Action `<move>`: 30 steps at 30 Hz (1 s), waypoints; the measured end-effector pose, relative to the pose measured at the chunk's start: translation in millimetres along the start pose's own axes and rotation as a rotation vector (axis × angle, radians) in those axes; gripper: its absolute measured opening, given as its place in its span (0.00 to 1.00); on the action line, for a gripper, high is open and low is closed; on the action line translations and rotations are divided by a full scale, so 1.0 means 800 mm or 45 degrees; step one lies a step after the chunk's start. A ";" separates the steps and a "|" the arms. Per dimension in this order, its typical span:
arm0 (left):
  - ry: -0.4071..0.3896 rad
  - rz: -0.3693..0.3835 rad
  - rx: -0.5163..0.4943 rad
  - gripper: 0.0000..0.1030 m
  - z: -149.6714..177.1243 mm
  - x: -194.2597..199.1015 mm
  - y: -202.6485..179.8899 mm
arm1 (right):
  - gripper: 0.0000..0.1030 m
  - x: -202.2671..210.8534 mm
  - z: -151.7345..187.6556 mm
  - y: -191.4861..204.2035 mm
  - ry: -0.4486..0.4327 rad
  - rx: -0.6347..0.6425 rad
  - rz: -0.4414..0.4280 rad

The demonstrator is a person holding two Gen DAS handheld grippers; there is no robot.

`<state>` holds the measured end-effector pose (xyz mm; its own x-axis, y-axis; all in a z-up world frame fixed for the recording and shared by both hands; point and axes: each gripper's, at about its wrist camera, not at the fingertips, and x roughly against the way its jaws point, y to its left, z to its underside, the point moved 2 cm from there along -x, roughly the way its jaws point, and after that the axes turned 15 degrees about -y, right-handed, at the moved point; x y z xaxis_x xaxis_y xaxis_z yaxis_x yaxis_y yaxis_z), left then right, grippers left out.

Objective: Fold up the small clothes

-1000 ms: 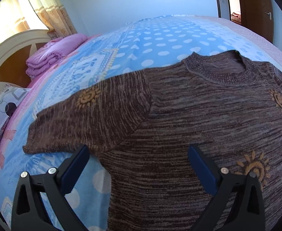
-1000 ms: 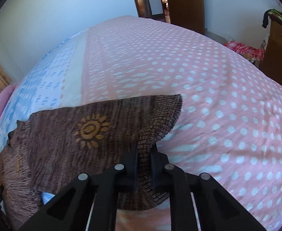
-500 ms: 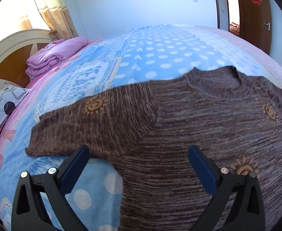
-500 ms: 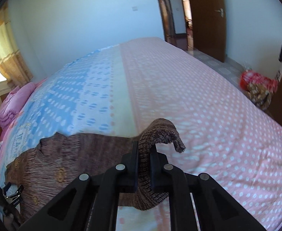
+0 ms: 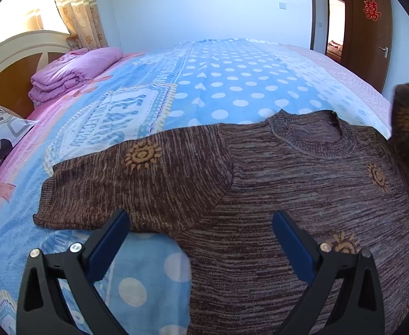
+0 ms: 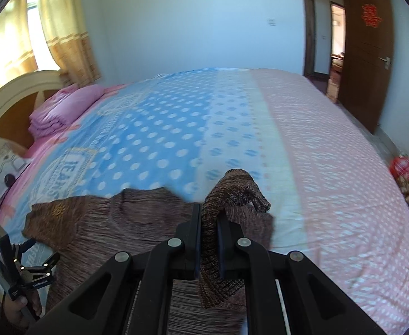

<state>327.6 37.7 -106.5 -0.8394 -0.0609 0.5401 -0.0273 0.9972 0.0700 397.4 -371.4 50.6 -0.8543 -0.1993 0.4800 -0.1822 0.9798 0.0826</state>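
Now 1 sweater (image 5: 302,195): right tool (image 6: 207,220) pinches its sleeve (image 6: 232,189), left tool (image 5: 201,223) spread.

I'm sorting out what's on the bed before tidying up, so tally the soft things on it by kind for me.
Brown sweater: 1
Folded pink quilt: 1
Patterned pillow: 1
Bedspread: 1
Total: 4
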 end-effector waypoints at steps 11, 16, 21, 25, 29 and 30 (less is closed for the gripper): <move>0.080 0.098 0.053 1.00 -0.009 0.008 0.002 | 0.40 -0.132 0.128 0.126 0.208 -0.103 -0.306; 0.083 0.129 0.040 0.95 -0.021 0.006 -0.011 | 0.73 -0.095 0.164 0.125 0.236 -0.005 -0.378; 0.095 0.216 -0.009 0.87 -0.034 -0.002 -0.057 | 0.73 -0.032 0.169 0.033 0.155 -0.081 -0.282; 0.102 0.257 -0.065 0.81 -0.038 -0.015 -0.102 | 0.75 0.011 0.187 -0.044 0.083 -0.145 -0.106; 0.140 0.297 -0.089 0.68 -0.036 -0.038 -0.150 | 0.75 0.035 0.212 -0.086 0.041 -0.178 -0.018; 0.161 0.304 -0.079 0.65 -0.034 -0.048 -0.161 | 0.75 0.038 0.218 -0.093 0.033 -0.190 -0.010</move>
<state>378.3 -89.5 -113.5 -0.7433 0.1665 0.6479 0.1997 0.9796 -0.0226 300.0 -453.1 -93.2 -0.8400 -0.2081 0.5012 -0.1125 0.9703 0.2143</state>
